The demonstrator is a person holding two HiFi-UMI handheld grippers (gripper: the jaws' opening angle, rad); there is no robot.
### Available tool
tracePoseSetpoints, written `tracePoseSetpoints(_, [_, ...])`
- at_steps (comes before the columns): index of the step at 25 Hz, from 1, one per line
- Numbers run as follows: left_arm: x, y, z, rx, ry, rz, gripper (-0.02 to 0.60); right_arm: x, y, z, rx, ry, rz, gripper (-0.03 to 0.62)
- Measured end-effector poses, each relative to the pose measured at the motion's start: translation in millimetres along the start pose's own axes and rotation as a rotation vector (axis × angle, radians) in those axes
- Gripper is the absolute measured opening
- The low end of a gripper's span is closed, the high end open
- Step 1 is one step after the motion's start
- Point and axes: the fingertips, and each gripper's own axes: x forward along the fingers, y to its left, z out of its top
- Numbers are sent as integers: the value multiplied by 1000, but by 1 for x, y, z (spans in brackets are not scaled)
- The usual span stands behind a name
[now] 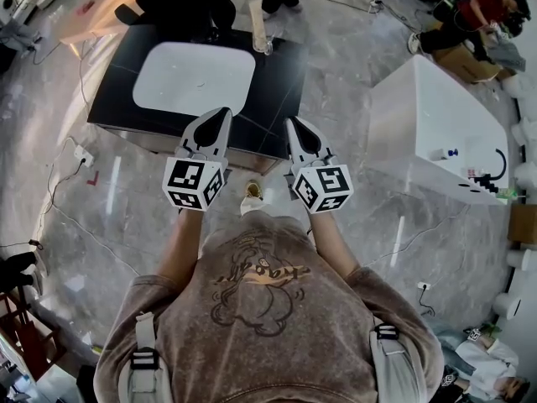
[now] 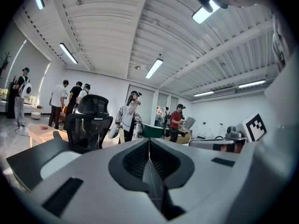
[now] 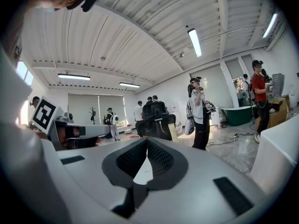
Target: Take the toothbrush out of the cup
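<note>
The left claw (image 1: 223, 116) and the right claw (image 1: 294, 126) sit side by side and close together. Seen from above, their tips reach the near edge of a table (image 1: 117, 91), which stretches ahead of them and off to the left claw's left. On the table, ahead and slightly left of the left claw, lies a basin (image 1: 193, 78). Beyond the table's far edge, ahead of the claws, stands an office chair (image 2: 88, 120), with people standing further behind it. Well apart to the right of the right claw stands a cabinet (image 1: 428, 116) with small items on top. Behind and below the claws, between them, the person's shoe (image 1: 252, 193) rests on the floor (image 1: 352, 49).
</note>
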Motion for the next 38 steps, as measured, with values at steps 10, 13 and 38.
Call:
tracePoseSetpoints(10, [67,34,13,-10,-4,59,18,68,-40,21,-2,-1,76,18])
tracePoseSetpoints(13, [77,43,13,-12,3,64,18,82,-44,22,4,4,81,18])
tracePoseSetpoints(38, [151,99,21,-25,52,-29,18,192,-70,30,19,4,81,232])
